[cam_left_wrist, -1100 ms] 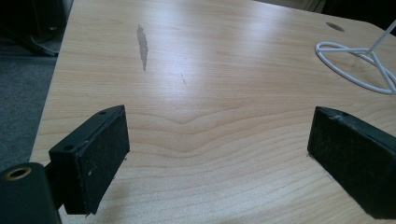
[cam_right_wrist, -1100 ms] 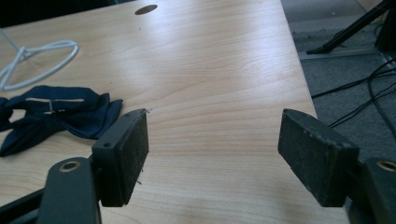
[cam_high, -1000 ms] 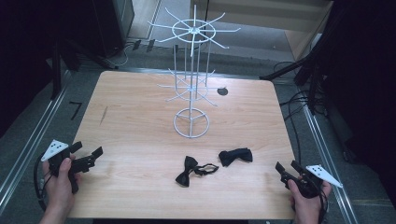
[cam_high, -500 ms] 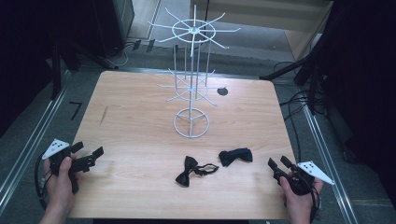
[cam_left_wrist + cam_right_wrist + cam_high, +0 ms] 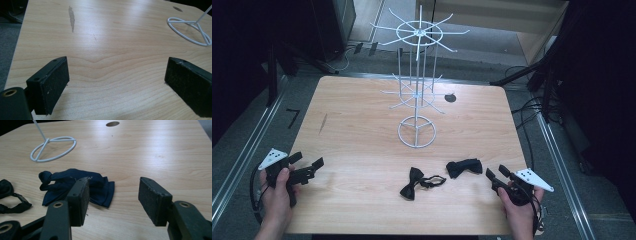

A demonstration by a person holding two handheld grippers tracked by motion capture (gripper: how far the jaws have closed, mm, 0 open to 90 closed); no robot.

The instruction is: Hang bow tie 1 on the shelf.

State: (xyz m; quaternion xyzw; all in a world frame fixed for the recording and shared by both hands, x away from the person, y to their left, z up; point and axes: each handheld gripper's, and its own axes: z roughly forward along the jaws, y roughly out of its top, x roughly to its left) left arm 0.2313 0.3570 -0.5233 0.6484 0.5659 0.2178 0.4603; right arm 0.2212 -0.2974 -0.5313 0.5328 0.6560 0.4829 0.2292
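Observation:
Two bow ties lie on the wooden table [image 5: 362, 145] near its front. A black bow tie [image 5: 417, 181] with a strap lies left of a dark navy bow tie [image 5: 464, 167] [image 5: 77, 185]. My right gripper [image 5: 498, 176] [image 5: 113, 195] is open just right of the navy tie, jaws wide, the left jaw in front of the tie's edge. At the table's front left corner my left gripper [image 5: 308, 162] [image 5: 117, 80] is open over bare wood. A white wire display rack [image 5: 417, 90] stands mid-table, its ring base [image 5: 53, 148] [image 5: 191, 31] on the wood.
A dark round hole [image 5: 450, 98] [image 5: 112, 123] sits in the tabletop behind the rack. A grey streak [image 5: 72, 17] marks the wood at left. Metal rails [image 5: 242, 155] and cables run along the floor beside the table.
My right gripper has moved left and forward, closing in on the navy bow tie. The left gripper has stayed where it was.

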